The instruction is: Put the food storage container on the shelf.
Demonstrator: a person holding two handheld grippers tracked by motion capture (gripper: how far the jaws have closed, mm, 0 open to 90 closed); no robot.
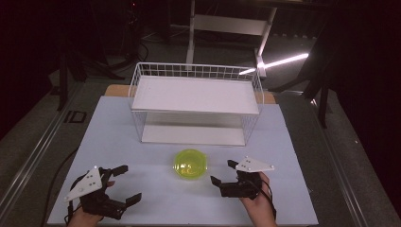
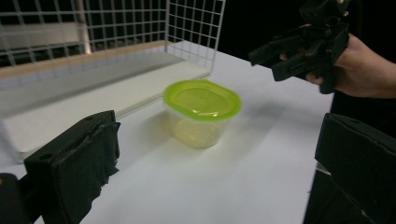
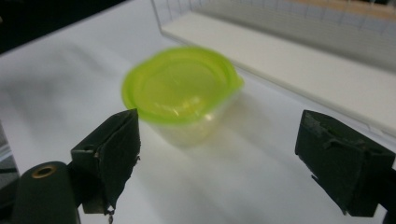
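A clear tub with a lime-green lid point(image 1: 190, 164) stands upright on the white table, just in front of the wire basket. In the high view my right gripper point(image 1: 221, 172) is open a little to the tub's right, pointing left toward it, and my left gripper point(image 1: 131, 182) is open at the front left. The left gripper view has the tub point(image 2: 201, 112) well beyond my open left gripper point(image 2: 219, 161), with the right gripper point(image 2: 299, 51) and its hand hovering past it. In the right gripper view the tub point(image 3: 182, 93) sits close ahead of my open right gripper point(image 3: 226, 156), with nothing between the pads.
A white wire basket point(image 1: 196, 66) with a white board on top and another on its floor stands at the back of the table point(image 1: 118, 142). Its low front board point(image 3: 303, 60) lies right behind the tub. Dark floor and a stand lie beyond.
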